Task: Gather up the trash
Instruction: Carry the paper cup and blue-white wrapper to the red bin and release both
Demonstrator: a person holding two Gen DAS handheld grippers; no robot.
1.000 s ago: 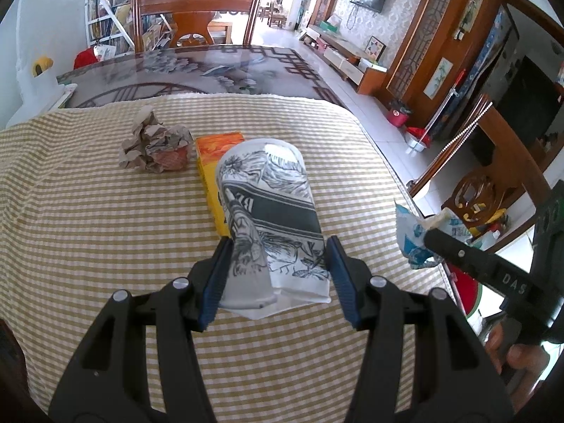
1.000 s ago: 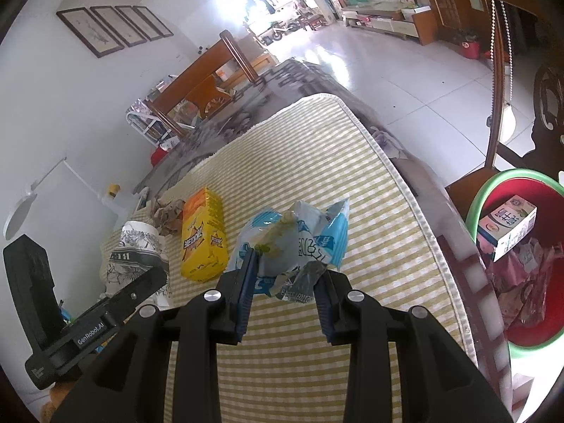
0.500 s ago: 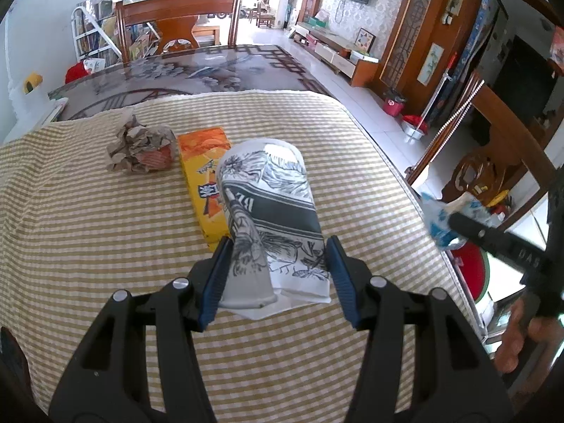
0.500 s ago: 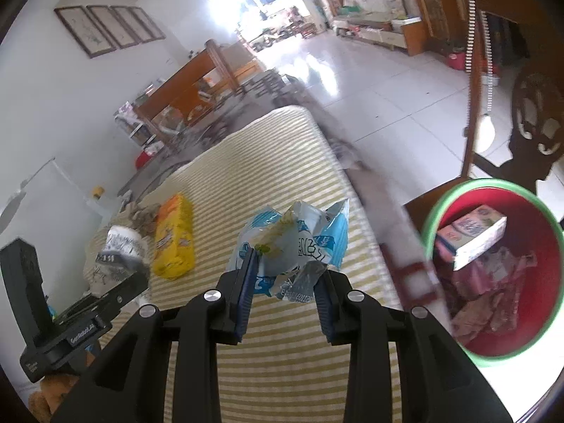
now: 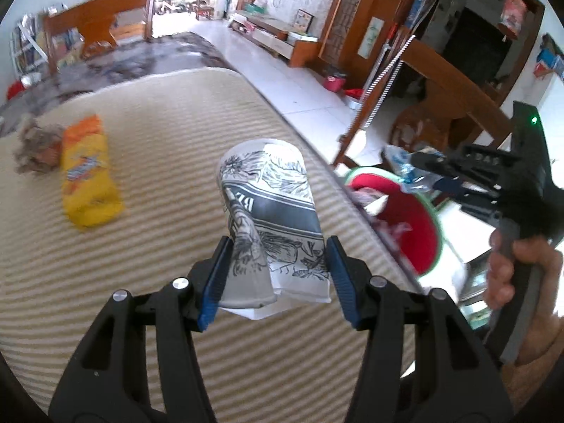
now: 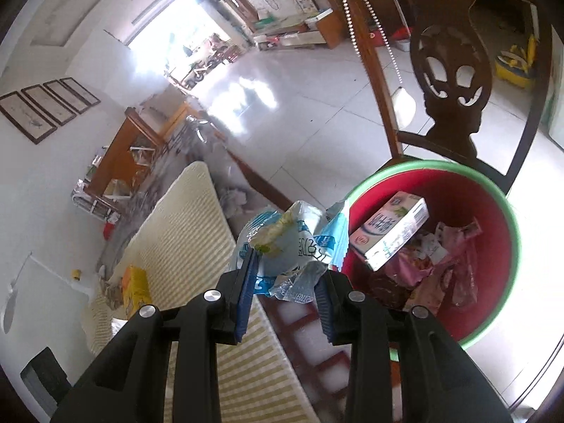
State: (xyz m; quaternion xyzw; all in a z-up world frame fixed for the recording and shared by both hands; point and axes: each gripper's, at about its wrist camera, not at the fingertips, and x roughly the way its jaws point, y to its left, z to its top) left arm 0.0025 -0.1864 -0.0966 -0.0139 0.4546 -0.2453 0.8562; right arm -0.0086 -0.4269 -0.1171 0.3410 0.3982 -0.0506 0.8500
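Both hands have swung off the checked tablecloth [image 5: 148, 282] toward the red bin [image 6: 493, 211], the left gripper [image 5: 275, 275] clamping the crushed paper cup [image 5: 271, 211], the right gripper [image 6: 285, 289] pinching the blue-white wrapper [image 6: 296, 243], so both drops look close.

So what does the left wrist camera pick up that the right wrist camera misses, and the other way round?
Only the left wrist view shows the printed paper cup clamped between the left gripper fingers, and the hand holding the other tool. Only the right wrist view shows the carton lying inside the red bin and the framed pictures on the wall. Both show the bin, the blue-white wrapper in the right gripper, the yellow packet and the checked tablecloth.
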